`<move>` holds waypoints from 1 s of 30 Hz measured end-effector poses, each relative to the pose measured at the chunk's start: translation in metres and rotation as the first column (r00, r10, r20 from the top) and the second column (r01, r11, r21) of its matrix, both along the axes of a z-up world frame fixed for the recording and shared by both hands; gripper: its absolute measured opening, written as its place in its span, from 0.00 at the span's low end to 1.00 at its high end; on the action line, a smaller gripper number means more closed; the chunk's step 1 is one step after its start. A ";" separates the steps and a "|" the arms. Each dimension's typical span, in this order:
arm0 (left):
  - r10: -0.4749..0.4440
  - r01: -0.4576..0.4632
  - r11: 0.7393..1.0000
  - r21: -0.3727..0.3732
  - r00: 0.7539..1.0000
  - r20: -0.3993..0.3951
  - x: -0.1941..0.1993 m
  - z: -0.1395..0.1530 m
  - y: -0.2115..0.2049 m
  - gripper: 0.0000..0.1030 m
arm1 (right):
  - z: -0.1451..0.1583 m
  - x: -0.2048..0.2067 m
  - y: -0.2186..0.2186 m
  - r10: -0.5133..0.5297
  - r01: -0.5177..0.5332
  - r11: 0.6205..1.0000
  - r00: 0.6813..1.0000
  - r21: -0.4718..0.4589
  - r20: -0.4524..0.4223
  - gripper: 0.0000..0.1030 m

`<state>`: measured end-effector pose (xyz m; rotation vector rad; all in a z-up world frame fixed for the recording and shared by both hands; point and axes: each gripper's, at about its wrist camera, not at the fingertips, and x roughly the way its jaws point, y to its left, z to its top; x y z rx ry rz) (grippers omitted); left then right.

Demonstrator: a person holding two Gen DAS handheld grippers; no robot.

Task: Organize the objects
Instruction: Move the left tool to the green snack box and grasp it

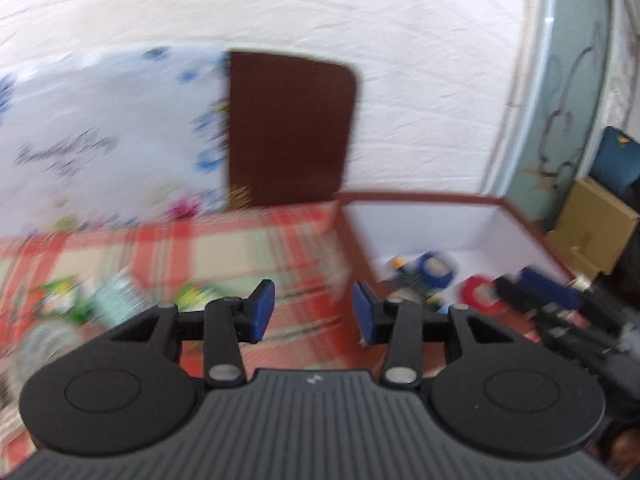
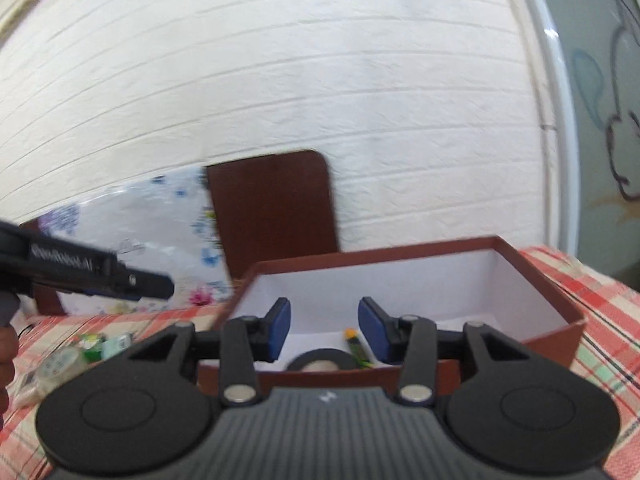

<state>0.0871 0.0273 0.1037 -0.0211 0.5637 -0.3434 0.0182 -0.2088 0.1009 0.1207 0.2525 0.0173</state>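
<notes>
A brown box with a white inside (image 2: 552, 300) stands on the checked tablecloth; it also shows at the right of the left wrist view (image 1: 420, 224). Inside lie a black tape roll (image 2: 320, 360), a green battery (image 2: 358, 350), a blue item (image 1: 434, 268) and a red roll (image 1: 480, 294). My right gripper (image 2: 324, 330) is open and empty over the box's near wall. My left gripper (image 1: 314, 312) is open and empty above the cloth, left of the box. Small green packets (image 1: 64, 300) and a clear tape roll (image 2: 60, 362) lie on the cloth at the left.
A brown board (image 1: 288, 128) and a floral plastic sheet (image 1: 108, 136) lean against the white brick wall behind the table. A cardboard box (image 1: 592, 228) sits beyond the table at the right. The left gripper's body (image 2: 88, 272) shows at the left of the right wrist view.
</notes>
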 end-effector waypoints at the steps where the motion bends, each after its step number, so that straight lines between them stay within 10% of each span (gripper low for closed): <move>1: 0.040 -0.040 0.999 0.014 0.999 -0.023 -0.004 -0.011 0.018 0.44 | 0.001 -0.004 0.014 0.035 -0.035 0.999 0.999 -0.032 0.009 0.39; 9: 0.264 -0.257 0.964 0.065 0.954 -0.139 -0.019 -0.095 0.118 0.44 | -0.029 0.014 0.123 0.330 -0.351 0.928 0.930 -0.128 -0.162 0.41; 17: 0.222 -0.222 0.975 -0.018 0.975 -0.007 -0.033 -0.105 0.125 0.56 | -0.063 0.117 0.178 0.292 -0.344 0.911 0.928 -0.228 -0.233 0.98; 23: 0.216 -0.217 0.969 -0.116 0.976 -0.025 -0.031 -0.108 0.138 0.57 | -0.090 0.189 0.204 0.309 -0.426 0.851 0.879 -0.308 -0.362 0.90; 30: 0.219 -0.221 0.964 -0.145 0.975 -0.031 -0.031 -0.110 0.139 0.58 | -0.094 0.154 0.181 0.335 -0.432 0.878 0.863 -0.208 -0.378 0.83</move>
